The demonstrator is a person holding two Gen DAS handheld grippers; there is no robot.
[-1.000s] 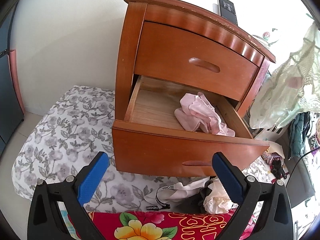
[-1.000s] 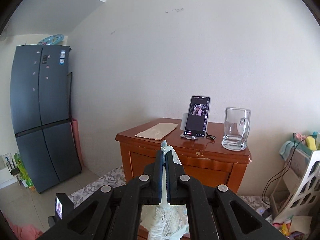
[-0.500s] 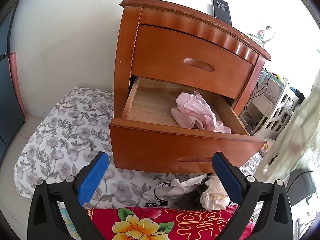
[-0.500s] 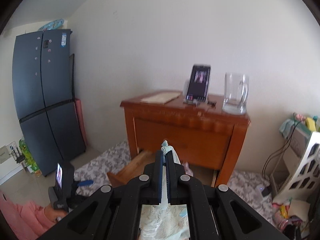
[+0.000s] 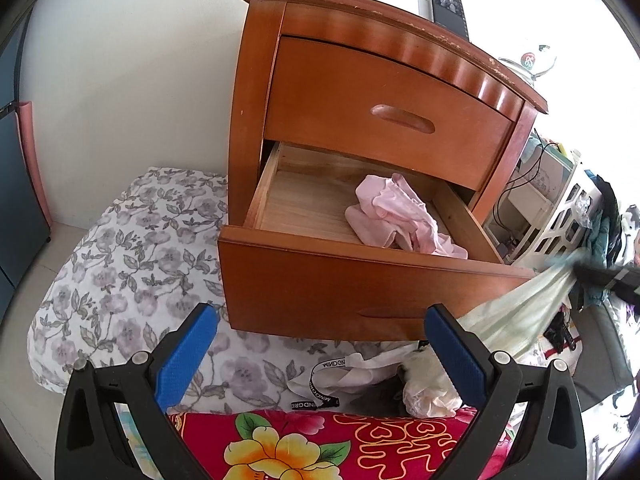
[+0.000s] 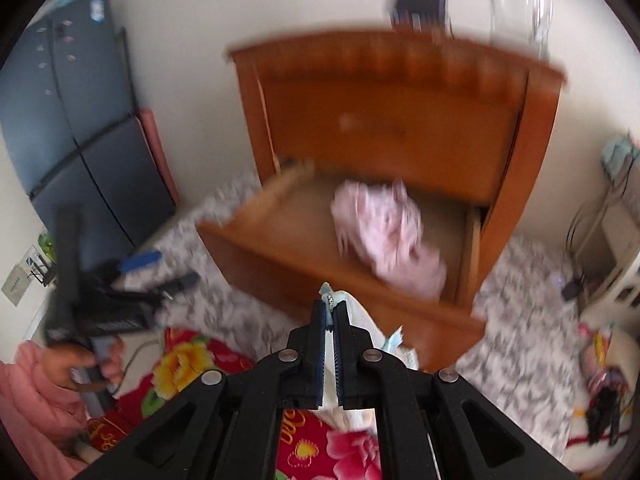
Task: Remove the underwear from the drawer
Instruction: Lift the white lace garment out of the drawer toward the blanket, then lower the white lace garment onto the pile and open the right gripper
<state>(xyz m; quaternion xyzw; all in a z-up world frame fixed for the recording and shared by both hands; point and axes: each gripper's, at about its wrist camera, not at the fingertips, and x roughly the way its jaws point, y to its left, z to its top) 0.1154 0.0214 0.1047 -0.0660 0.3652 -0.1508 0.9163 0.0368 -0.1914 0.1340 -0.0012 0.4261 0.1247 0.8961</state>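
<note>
Ahead of the left tongs [image 5: 320,354] stands a nightstand [image 5: 256,92] with its lower drawer [image 5: 340,284] pulled out; crumpled underwear [image 5: 394,216] lies in the drawer's right half. A phone [image 5: 448,8] stands on top, at the back. A heap of garments [image 5: 384,380] lies on the floor just before the drawer. The right tongs [image 6: 329,312], to the right, pinch a hanging garment [image 5: 516,316].

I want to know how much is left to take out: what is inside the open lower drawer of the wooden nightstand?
Only a crumpled pink garment lies in the open lower drawer; whatever it covers cannot be seen.

Left tongs [image 5: 320,344] agape; right tongs [image 6: 330,312] clamped, tilted down.
</note>
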